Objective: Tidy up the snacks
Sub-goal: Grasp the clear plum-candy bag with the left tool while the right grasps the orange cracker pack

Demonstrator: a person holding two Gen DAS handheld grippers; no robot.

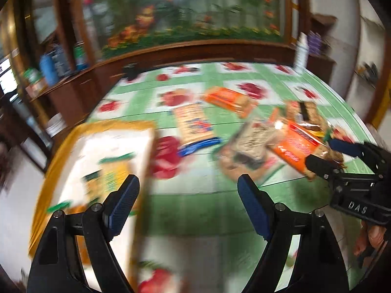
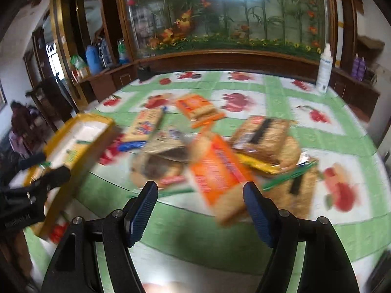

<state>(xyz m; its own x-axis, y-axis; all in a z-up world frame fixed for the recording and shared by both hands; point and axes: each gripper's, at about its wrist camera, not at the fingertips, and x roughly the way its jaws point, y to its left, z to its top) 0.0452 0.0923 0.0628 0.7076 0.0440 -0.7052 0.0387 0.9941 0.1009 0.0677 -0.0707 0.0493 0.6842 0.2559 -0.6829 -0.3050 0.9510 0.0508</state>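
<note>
Several snack packs lie scattered on a green fruit-print tablecloth (image 2: 276, 90). A yellow tray (image 1: 56, 151) with a white floor sits at the left and holds a green-and-yellow pack (image 1: 110, 175). My left gripper (image 1: 188, 179) hangs open by the tray's right edge, with nothing between its fingers. My right gripper (image 2: 200, 186) is open above a heap of packs. An orange cracker pack (image 2: 217, 171) lies just ahead of its fingers, and the pads do not press on it. In the left wrist view the right gripper (image 1: 319, 151) comes in from the right over that heap (image 1: 293, 144).
Further back lie a second orange pack (image 2: 198, 109) and a yellow-and-blue pack (image 2: 146, 122). A white bottle (image 2: 323, 70) stands at the far right of the table. A wooden cabinet with a glass flower display (image 2: 220, 17) runs behind it. A hand (image 1: 371, 239) holds the right gripper.
</note>
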